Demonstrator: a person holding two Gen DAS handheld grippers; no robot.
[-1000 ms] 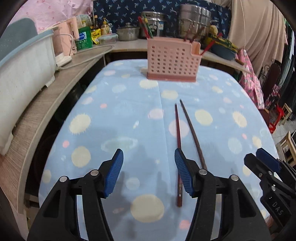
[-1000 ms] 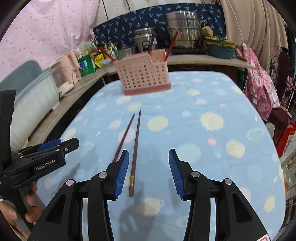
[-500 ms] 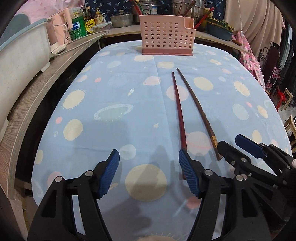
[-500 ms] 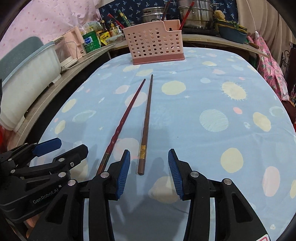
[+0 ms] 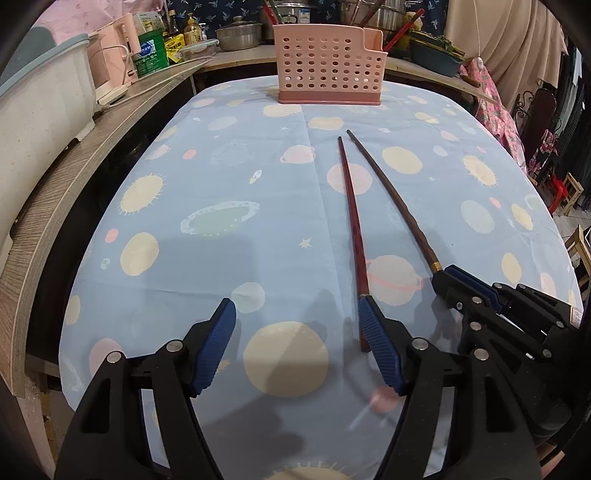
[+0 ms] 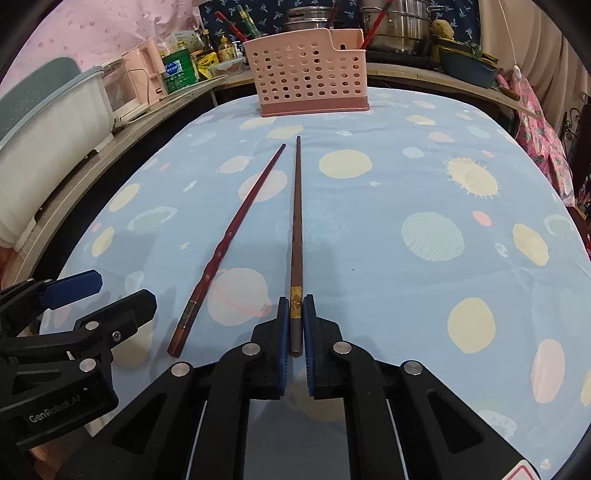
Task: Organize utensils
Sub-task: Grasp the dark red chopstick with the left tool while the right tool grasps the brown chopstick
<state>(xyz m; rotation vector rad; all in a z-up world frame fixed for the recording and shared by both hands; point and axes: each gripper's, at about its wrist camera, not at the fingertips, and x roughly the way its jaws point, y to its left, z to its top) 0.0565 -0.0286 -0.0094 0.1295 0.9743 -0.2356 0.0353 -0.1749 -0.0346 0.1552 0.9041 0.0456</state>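
Two chopsticks lie side by side on the blue planet-print tablecloth (image 5: 221, 166), pointing at a pink perforated utensil basket (image 5: 328, 62) (image 6: 306, 70) at the far end. My right gripper (image 6: 295, 301) (image 5: 443, 275) is shut on the near, gold-banded end of the brown chopstick (image 6: 296, 206) (image 5: 391, 188), which rests on the cloth. My left gripper (image 5: 295, 306) (image 6: 118, 291) hovers low with its jaws opening. The near end of the red chopstick (image 5: 351, 206) (image 6: 236, 229) lies just inside its right pad, not pressed.
A wooden counter (image 5: 74, 177) curves along the left with a white tub (image 5: 40, 88), a pink appliance (image 6: 133, 85) and bottles. Steel pots (image 6: 402, 26) and a dark bowl (image 6: 465, 62) stand behind the basket. Pink cloth (image 6: 535, 122) hangs past the table's right edge.
Both grippers sank toward the chopsticks' near ends. The right gripper's jaws closed on the brown chopstick. The left gripper's jaws spread a little wider beside the red chopstick.
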